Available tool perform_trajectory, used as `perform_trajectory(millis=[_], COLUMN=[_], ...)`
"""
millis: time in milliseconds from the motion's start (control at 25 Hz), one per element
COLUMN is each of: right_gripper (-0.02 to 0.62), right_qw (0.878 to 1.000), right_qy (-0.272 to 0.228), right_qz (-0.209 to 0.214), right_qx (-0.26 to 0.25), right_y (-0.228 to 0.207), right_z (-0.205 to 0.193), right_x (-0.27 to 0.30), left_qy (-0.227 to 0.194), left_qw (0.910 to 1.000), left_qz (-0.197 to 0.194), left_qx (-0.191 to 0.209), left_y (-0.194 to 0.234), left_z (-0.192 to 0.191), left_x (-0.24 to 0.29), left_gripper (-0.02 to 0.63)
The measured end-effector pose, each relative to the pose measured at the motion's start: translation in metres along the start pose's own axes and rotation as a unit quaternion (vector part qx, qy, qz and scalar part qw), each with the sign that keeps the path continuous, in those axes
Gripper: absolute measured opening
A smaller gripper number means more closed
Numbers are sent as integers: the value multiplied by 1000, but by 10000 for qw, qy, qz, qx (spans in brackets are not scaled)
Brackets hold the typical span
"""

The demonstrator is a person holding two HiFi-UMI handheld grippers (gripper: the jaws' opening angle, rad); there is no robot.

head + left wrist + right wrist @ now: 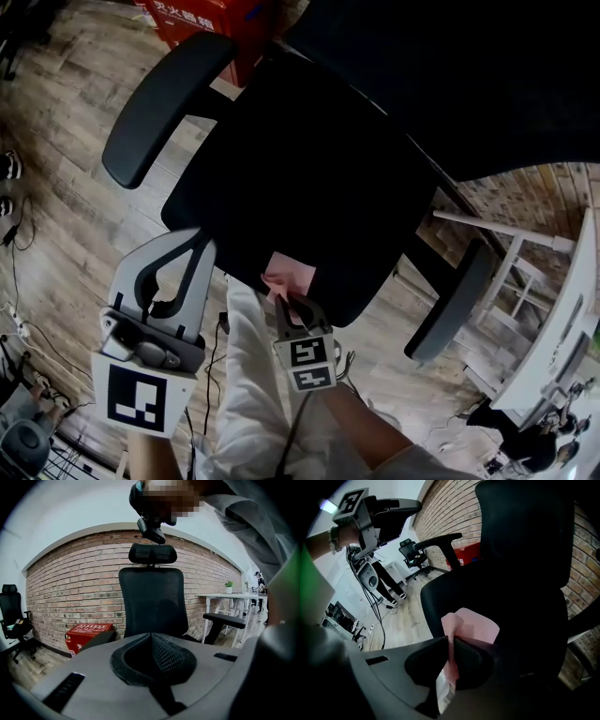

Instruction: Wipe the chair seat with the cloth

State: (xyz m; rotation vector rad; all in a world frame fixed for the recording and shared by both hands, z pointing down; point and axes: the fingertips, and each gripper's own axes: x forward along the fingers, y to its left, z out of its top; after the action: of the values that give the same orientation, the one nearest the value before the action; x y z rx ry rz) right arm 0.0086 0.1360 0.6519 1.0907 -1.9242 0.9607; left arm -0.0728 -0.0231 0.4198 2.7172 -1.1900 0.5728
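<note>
My right gripper (451, 645) pinches a thin fold of the pink cloth (476, 626) at the chair seat (309, 187) near edge, my left gripper (151, 641) jaws closed on nothing, so a hard drag could tug it loose.

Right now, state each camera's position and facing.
Head view: on the head, steeply down at the chair seat; both grippers show.
Left gripper view: on the left gripper, toward the backrest; shut jaws show.
Right gripper view: on the right gripper, across the seat; jaws clamp the cloth.
Head and right gripper views share the cloth.
</note>
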Motion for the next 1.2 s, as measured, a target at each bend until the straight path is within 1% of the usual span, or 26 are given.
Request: perform_trajectory(millis=[400, 720, 1000, 1080, 1200], right_gripper=[52, 52, 52, 52, 52], right_qw=[9981, 9930, 9908, 9914, 9937], right_qy=[88, 190, 291, 244, 55], right_qz=[-578, -1061, -1206, -1170, -1052], right_qx=[176, 473, 545, 530, 382], right_y=[-58, -98, -115, -114, -105], right_z=[-28, -59, -83, -82, -66], right_x=[-26, -52, -72, -75, -81], left_qy=[-1, -13, -10, -38, -64], left_qw=[9997, 9987, 9972, 9969, 9968], left_qz=[-229, -497, -702, -730, -743], left_qx=[21, 106, 240, 275, 298], left_y=[-24, -43, -61, -64, -66], left_z=[1, 4, 12, 15, 21], left_x=[14, 31, 44, 46, 46], left_gripper=[18, 18, 18, 18, 18])
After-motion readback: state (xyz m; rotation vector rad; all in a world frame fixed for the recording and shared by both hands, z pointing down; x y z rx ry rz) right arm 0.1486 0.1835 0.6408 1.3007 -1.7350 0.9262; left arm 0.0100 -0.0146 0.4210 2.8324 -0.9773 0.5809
